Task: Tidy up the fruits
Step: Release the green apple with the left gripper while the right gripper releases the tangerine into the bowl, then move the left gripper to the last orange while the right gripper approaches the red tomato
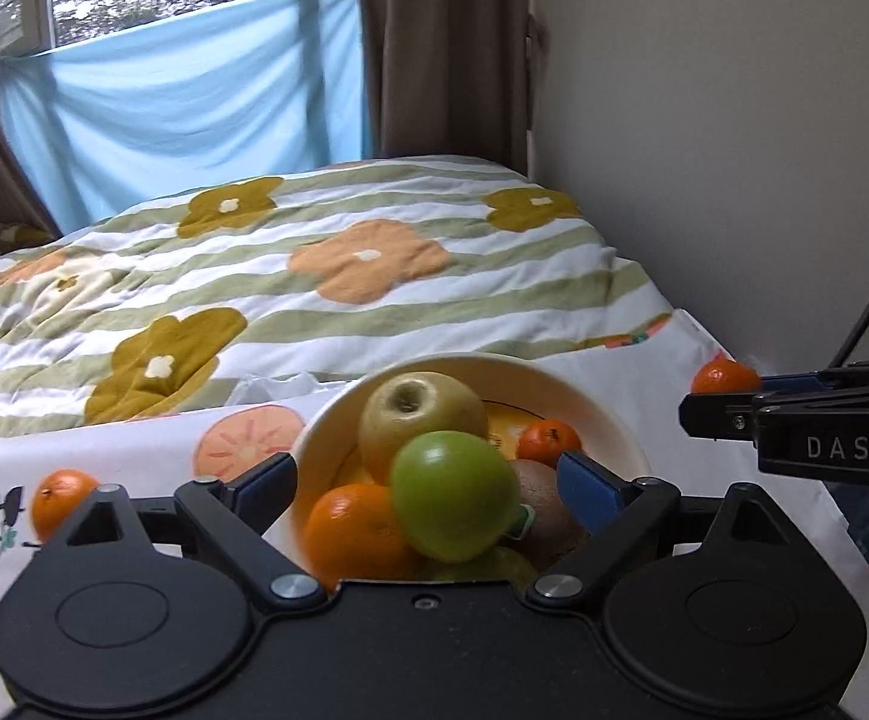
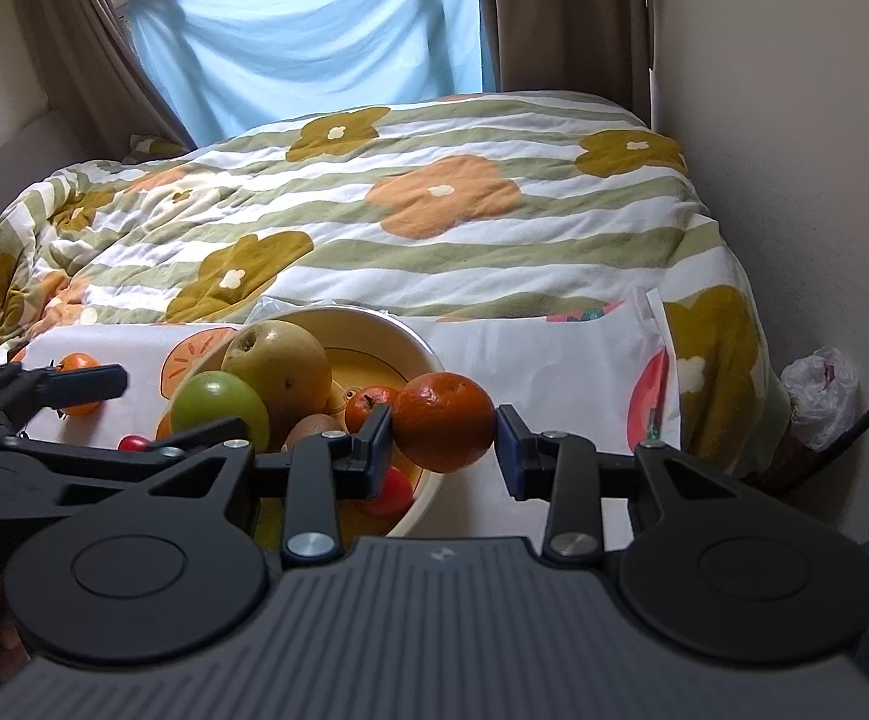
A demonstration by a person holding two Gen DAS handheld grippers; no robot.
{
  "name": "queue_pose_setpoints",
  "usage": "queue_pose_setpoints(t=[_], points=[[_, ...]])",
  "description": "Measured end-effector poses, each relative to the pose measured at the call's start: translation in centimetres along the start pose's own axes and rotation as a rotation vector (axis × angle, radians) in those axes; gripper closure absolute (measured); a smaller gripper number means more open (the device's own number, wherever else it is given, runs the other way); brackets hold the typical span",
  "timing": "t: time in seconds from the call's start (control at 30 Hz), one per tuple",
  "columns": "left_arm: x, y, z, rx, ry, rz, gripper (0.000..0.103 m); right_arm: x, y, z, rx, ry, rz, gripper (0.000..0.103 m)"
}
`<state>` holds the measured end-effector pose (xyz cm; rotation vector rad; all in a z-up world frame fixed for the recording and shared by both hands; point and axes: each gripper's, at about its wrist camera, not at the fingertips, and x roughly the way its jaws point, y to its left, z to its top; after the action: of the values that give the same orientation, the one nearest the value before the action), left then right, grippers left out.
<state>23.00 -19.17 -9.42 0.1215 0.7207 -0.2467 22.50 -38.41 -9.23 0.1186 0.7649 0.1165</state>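
Two grippers work over a cream bowl of fruit on a white cloth. Nearest, the left gripper stands released, its blue pads wide of a green apple atop the pile; its body cuts off the bowl's near rim. The right gripper is clenched on a mandarin just beside the bowl's right rim. Farther left, a loose mandarin lies half hidden behind the left gripper.
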Motion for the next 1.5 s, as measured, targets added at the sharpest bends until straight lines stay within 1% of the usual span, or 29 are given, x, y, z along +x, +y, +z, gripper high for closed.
queue_pose_setpoints(t=[0.27, 0.5, 0.63, 0.87, 0.93, 0.97, 1.03, 1.07, 1.13, 1.2, 1.37, 1.5], points=[[-1.9, 2.0, -0.7, -0.031, 0.004, 0.062, 0.007, 1.2, 0.3, 0.2, -0.01, 0.011, 0.018, 0.052], [-3.1, 3.1, -1.8, -0.065, 0.01, 0.111, 0.007, 3.8, 0.7, 0.0, -0.034, 0.044, 0.049, 0.052], [-3.6, 3.8, -2.7, -0.075, 0.013, 0.156, 0.007, 5.1, 0.6, -0.4, -0.03, 0.057, 0.059, 0.052], [-3.9, 4.3, -3.5, -0.103, 0.019, 0.181, 0.007, 5.9, 0.5, -0.6, -0.025, 0.072, 0.086, 0.051], [-4.1, 4.3, -3.5, -0.104, 0.015, 0.183, 0.007, 5.7, 0.5, -0.6, -0.026, 0.065, 0.091, 0.048], [-4.2, 4.2, -3.5, -0.103, 0.013, 0.185, 0.007, 5.5, 0.4, -0.5, -0.025, 0.058, 0.097, 0.044], [-4.4, 4.1, -3.5, -0.103, 0.008, 0.185, 0.007, 5.0, 0.3, -0.5, -0.025, 0.038, 0.102, 0.026], [-4.5, 4.1, -3.5, -0.103, 0.007, 0.184, 0.007, 4.7, 0.3, -0.5, -0.022, 0.028, 0.098, 0.023], [-4.7, 4.0, -3.5, -0.105, 0.005, 0.188, 0.007, 4.3, 0.0, -0.6, -0.012, 0.018, 0.082, 0.007], [-4.8, 4.0, -3.5, -0.105, 0.006, 0.192, 0.007, 3.8, -0.2, -0.7, -0.005, 0.006, 0.064, 0.002], [-5.8, 3.9, -3.6, -0.112, -0.007, 0.198, 0.007, 2.8, -0.2, -1.0, -0.018, 0.006, 0.057, 0.002], [-7.2, 4.0, -3.7, -0.124, -0.025, 0.207, 0.007, 1.4, 0.5, -0.9, -0.034, -0.011, 0.055, 0.002]])
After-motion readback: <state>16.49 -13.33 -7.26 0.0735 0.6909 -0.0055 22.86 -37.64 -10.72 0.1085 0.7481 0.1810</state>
